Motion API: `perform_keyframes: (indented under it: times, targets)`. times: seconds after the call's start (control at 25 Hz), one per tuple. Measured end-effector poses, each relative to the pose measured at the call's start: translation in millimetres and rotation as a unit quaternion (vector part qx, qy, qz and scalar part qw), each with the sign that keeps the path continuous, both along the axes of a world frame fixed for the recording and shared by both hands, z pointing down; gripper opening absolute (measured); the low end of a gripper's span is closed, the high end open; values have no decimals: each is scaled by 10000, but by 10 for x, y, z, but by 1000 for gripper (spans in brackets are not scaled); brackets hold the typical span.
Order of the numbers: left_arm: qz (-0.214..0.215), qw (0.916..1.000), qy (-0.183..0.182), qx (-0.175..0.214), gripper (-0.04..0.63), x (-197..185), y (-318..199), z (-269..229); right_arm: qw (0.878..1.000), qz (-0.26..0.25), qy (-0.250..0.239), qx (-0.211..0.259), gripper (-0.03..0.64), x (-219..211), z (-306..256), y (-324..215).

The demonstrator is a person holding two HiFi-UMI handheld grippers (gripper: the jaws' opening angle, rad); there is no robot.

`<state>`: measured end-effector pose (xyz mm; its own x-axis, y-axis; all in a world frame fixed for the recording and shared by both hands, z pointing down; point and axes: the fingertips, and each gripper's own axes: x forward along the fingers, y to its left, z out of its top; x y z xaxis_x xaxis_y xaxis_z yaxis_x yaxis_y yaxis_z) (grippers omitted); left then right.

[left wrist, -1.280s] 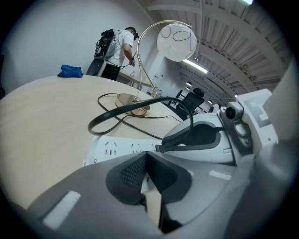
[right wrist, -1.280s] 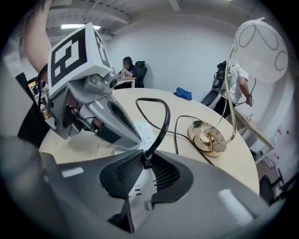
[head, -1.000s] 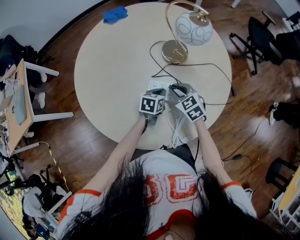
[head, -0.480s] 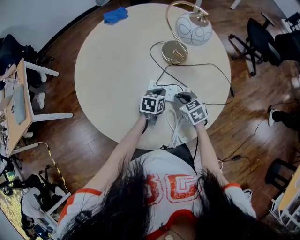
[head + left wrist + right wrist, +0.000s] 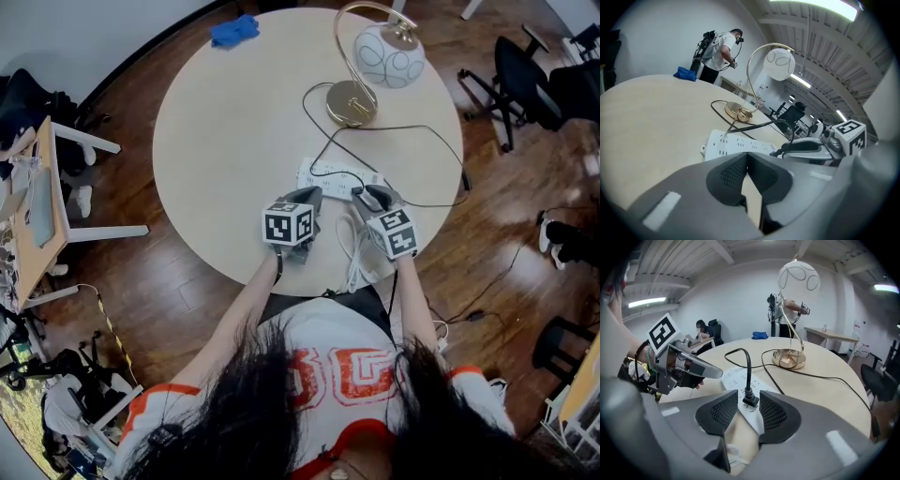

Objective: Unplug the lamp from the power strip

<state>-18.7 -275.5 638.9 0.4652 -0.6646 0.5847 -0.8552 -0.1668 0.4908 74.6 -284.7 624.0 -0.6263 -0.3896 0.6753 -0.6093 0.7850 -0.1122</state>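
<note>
Right gripper point(image 5: 748, 405): jaws opening wide, pads standing clear on either side of the black plug point(image 5: 751, 398) and not pressing it. Plug appearing seated in the near end of the white power strip point(image 5: 733, 377), its cord point(image 5: 748, 364) arching up and running off toward the lamp point(image 5: 798, 276) at the far right of the table point(image 5: 216, 141). Left gripper point(image 5: 746, 158): pads closed together on nothing, hovering just near-left of the strip. Handling note: likely going best by closing squarely on the plug's body, never the cord, and pulling straight up along the pins while the other claw is pressing the strip down.
</note>
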Motion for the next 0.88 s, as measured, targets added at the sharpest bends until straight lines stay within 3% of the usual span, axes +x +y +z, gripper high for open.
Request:
perform_keyframes:
  times: [0.16, 0.36, 0.88]
  targets:
    - [-249, 9991, 260, 213, 0, -134, 127, -199, 9976, 534, -392, 203, 124, 125, -204, 88]
    - [-270, 9971, 326, 627, 0, -190, 218, -461, 9924, 928, -525, 607, 2, 156, -414, 240]
    - [279, 9890, 399, 1396, 0, -168, 780, -979, 9778, 1602, -1026, 882, 2, -57, -735, 747]
